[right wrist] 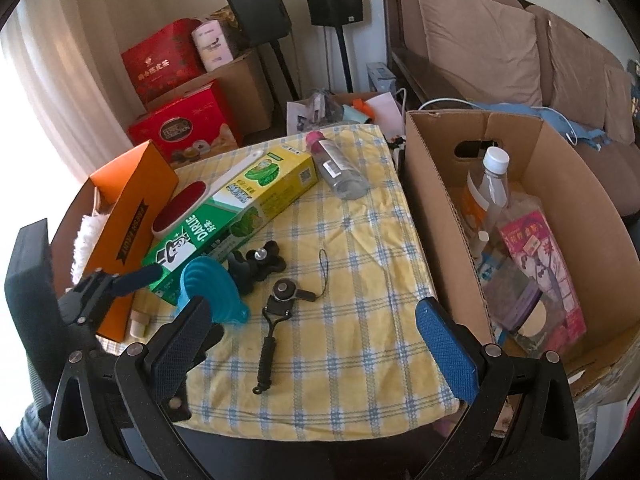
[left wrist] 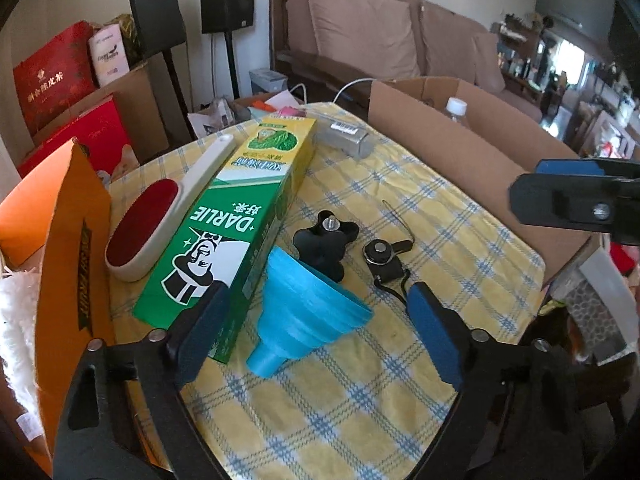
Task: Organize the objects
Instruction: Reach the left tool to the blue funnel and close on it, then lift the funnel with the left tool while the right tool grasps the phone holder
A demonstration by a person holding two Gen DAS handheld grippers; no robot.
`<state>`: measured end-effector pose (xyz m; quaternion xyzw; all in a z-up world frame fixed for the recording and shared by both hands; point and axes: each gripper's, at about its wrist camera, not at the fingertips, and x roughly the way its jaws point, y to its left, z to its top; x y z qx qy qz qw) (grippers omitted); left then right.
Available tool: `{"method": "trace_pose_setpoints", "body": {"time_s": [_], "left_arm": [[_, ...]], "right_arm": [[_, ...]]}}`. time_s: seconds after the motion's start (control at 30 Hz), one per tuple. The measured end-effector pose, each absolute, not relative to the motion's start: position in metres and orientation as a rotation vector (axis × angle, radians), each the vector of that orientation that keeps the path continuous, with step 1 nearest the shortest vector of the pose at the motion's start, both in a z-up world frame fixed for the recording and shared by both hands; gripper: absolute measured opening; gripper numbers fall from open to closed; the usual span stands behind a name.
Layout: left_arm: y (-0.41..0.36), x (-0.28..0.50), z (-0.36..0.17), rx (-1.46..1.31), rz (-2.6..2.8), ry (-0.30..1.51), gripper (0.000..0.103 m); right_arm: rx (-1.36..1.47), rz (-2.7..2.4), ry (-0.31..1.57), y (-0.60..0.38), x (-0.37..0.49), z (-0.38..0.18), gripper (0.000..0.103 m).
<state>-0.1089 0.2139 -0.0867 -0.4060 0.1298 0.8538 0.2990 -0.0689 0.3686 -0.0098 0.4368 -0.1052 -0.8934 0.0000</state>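
A blue collapsible funnel [left wrist: 308, 308] lies on its side on the yellow checked cloth [left wrist: 360, 380], beside a green Darlie box [left wrist: 236, 216]. My left gripper [left wrist: 316, 336] is open, its pads on either side of the funnel and clear of it. In the right wrist view the funnel [right wrist: 208, 284] lies at the left, with a left-gripper finger [right wrist: 136, 276] beside it. My right gripper [right wrist: 314, 350] hangs open over the near table edge with nothing between its fingers. A black star knob [left wrist: 324, 244] and a black strap clip [right wrist: 280, 296] lie just past the funnel.
A red-padded lint brush [left wrist: 148, 224] rests against the Darlie box. A clear bottle [right wrist: 340, 168] lies at the far edge. An open cardboard box [right wrist: 440, 208] with bottles and packets stands at the right. An orange box [right wrist: 128, 208] stands at the left.
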Motion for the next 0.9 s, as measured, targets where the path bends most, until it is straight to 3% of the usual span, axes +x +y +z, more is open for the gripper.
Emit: {"method": "trace_pose_setpoints", "body": {"time_s": [0.17, 0.43, 0.9], "left_arm": [[0.217, -0.113, -0.097, -1.115, 2.268, 0.331, 0.06], [0.209, -0.11, -0.094, -1.123, 2.27, 0.262, 0.054], [0.166, -0.095, -0.044, -1.068, 2.284, 0.025, 0.054]], "right_arm": [[1.373, -2.802, -0.33, 0.37, -0.068, -0.011, 0.103], [1.382, -2.789, -0.321, 0.366, -0.067, -0.016, 0.103], [1.358, -2.786, -0.324, 0.362, -0.065, -0.012, 0.103]]}}
